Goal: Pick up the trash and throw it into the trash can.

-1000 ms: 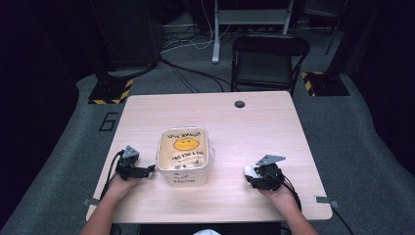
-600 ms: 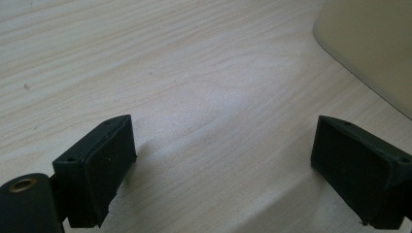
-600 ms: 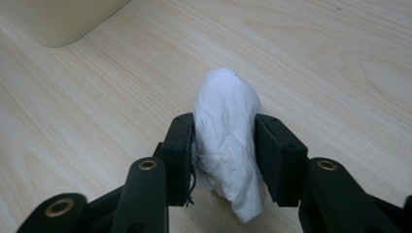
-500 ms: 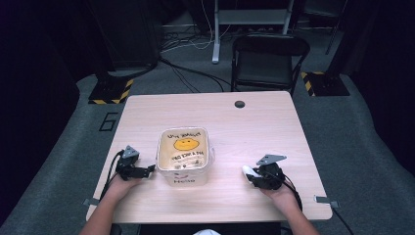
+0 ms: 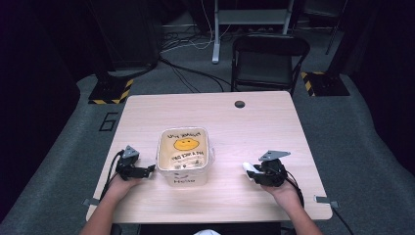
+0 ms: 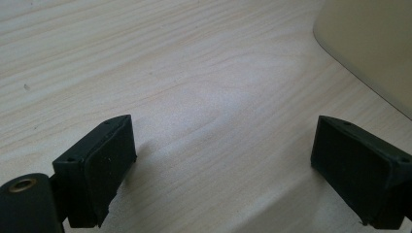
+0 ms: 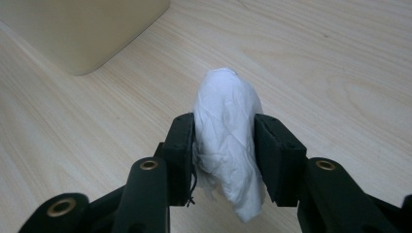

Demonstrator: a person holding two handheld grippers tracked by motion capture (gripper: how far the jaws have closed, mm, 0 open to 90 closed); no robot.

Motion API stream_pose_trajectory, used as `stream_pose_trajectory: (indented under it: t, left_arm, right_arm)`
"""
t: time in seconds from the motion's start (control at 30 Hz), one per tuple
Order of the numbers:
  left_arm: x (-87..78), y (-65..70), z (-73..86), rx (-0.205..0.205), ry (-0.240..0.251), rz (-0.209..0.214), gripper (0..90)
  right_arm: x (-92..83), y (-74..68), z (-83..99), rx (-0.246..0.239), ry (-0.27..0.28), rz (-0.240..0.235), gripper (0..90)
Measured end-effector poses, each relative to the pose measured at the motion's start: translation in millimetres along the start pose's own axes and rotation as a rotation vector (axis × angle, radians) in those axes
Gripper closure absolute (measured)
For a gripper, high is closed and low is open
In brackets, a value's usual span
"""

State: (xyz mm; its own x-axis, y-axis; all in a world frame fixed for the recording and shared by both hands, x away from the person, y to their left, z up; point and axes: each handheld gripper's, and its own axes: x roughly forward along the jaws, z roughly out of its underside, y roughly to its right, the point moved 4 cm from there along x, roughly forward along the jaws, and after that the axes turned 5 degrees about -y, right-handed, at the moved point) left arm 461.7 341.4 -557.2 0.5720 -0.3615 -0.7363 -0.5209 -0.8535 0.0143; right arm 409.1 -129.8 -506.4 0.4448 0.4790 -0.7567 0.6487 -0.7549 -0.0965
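The right gripper's (image 7: 224, 145) fingers (image 7: 180, 145) are clenched on a crumpled white tissue wad (image 7: 227, 145), which bulges above and beyond them and hangs just over the tabletop (image 7: 340, 58). From the high view this gripper (image 5: 253, 172) sits near the right front of the tabletop (image 5: 254, 122), the tissue wad (image 5: 250, 169) poking out toward the middle.

The left gripper's (image 6: 223, 160) fingers (image 6: 104, 165) stand wide apart with nothing between them, low over bare wood. In the high view it (image 5: 147, 171) lies just beside the left wall of a cream plastic container (image 5: 184, 155), whose lid bears a yellow smiley face and dark lettering. A corner of that container (image 6: 374, 43) edges into the left gripper view, and another (image 7: 82, 29) into the right gripper view.

A small dark round hole (image 5: 239, 104) sits near the far edge. Beyond stands a black folding chair (image 5: 269, 61).
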Motion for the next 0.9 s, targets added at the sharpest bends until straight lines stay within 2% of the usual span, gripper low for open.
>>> stream_pose_trajectory:
  t: [0.27, 0.9]
  left_arm:
    - [-0.1, -0.1, 0.0, 0.001, -0.001, 0.000, 8.9]
    - [0.0, 0.0, 0.0, 0.000, 0.000, 0.000, 9.0]
  right_arm:
    - [-17.8, 1.9, -17.9, -0.012, 0.015, -0.004, 59.6]
    - [-33.8, -11.0, -48.2, -0.032, 0.035, -0.028, 59.4]
